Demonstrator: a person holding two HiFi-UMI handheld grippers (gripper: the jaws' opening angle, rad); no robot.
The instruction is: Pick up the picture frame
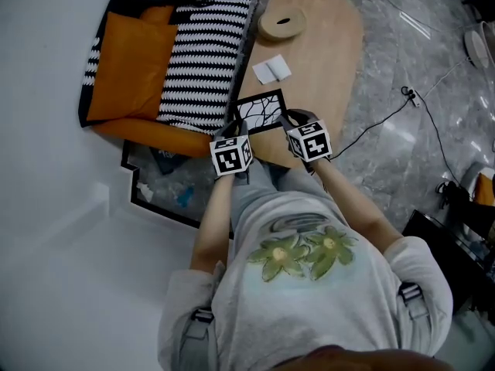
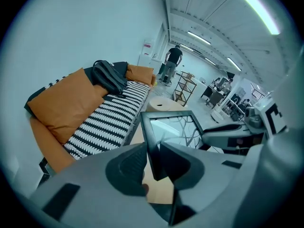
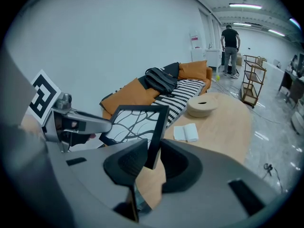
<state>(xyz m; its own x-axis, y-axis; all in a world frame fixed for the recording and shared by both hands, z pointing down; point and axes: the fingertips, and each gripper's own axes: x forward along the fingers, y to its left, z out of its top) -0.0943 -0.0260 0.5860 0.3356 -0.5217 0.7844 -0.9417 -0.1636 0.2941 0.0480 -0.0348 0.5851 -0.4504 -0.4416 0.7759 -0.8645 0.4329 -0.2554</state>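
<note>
The picture frame (image 1: 261, 111) has a black border and a white picture of black branching lines. It hangs tilted above the near end of the wooden table (image 1: 329, 52), held from both sides. My left gripper (image 1: 240, 129) is shut on its left edge, and in the left gripper view the black border (image 2: 151, 136) stands pinched between the two pads. My right gripper (image 1: 293, 121) is shut on the right edge, with the border (image 3: 156, 136) clamped between its pads in the right gripper view. Each gripper appears in the other's view, the right gripper (image 2: 227, 137) and the left gripper (image 3: 71, 122).
On the table lie a folded white paper (image 1: 271, 69) and a round wooden disc (image 1: 281, 24). Left of the table is a sofa with an orange cushion (image 1: 131, 64) and a black-and-white striped cover (image 1: 205, 45). A cable (image 1: 421, 107) runs across the grey floor. A person (image 3: 231, 42) stands far off.
</note>
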